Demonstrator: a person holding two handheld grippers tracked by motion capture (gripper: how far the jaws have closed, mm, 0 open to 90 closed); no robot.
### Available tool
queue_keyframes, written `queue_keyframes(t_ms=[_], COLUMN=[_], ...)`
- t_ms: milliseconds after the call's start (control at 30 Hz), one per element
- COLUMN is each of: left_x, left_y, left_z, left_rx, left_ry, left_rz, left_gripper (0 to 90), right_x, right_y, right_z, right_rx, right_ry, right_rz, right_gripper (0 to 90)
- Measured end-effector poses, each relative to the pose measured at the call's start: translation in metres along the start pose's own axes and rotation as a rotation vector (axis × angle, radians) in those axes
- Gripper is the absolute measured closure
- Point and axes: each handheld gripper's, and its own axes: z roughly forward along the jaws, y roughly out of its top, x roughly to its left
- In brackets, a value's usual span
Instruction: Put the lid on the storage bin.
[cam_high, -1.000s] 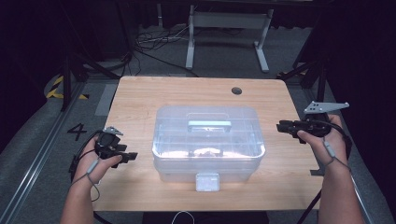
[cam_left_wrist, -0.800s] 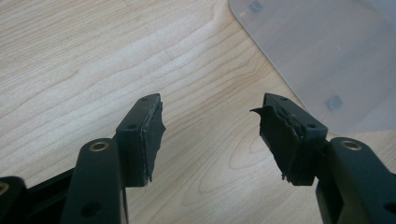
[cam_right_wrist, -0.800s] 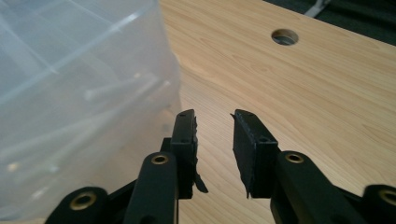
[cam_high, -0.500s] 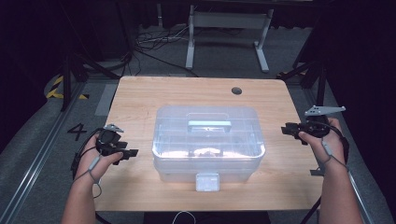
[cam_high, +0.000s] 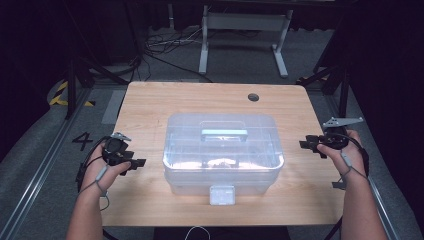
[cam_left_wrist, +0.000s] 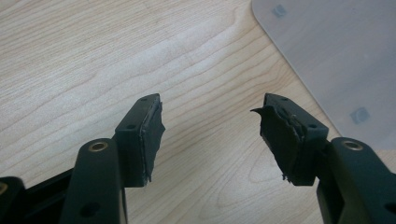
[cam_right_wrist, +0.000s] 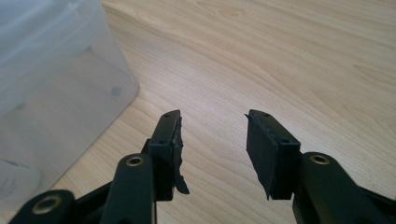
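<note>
Showing: two hand-held black two-jaw grippers flanking a clear plastic storage box with a pale blue lid handle (cam_high: 223, 150) on a light wooden table (cam_high: 150, 105).
Left gripper (cam_high: 136, 164): jaws spread wide, nothing between them; bare wood fills the gap in the left gripper view (cam_left_wrist: 210, 126).
Right gripper (cam_high: 306, 144): jaws have just been opening and stand apart, empty, over bare tabletop (cam_right_wrist: 212, 140).
Pads: torn, ragged edges on the left gripper's fingertips (cam_left_wrist: 275, 130).
Hard to make out: the box's contents, blurred by glare and frosted walls.
Cut off: the box's corner at each gripper view's edge.
Position: the box sits mid-table between both grippers, near each, touching neither.
</note>
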Motion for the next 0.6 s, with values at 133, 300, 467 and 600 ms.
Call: queue_keyframes(t_ms=[133,300,467,600], left_x=[0.002,0.005,0.005,0.006], left_y=[-0.001,-0.002,-0.003,-0.003], left_z=[0.001,0.003,0.006,0.006], left_rx=[0.001,-0.006,0.001,0.008], left_ry=[-0.001,-0.012,-0.021,-0.022], left_rz=[-0.001,0.003,0.026,0.036], left_gripper=[39.6,38.8,38.5,38.4], right_x=[-0.003,-0.005,-0.003,-0.002], right_y=[-0.005,-0.008,-0.013,-0.018], right_z=[0.009,0.016,0.025,0.033], right_rx=[0.019,0.017,0.014,0.028], right_ry=[0.012,0.031,0.032,0.021], right_rz=[0.003,0.003,-0.02,-0.028], right_gripper=[53.6,52.1,49.3,45.9])
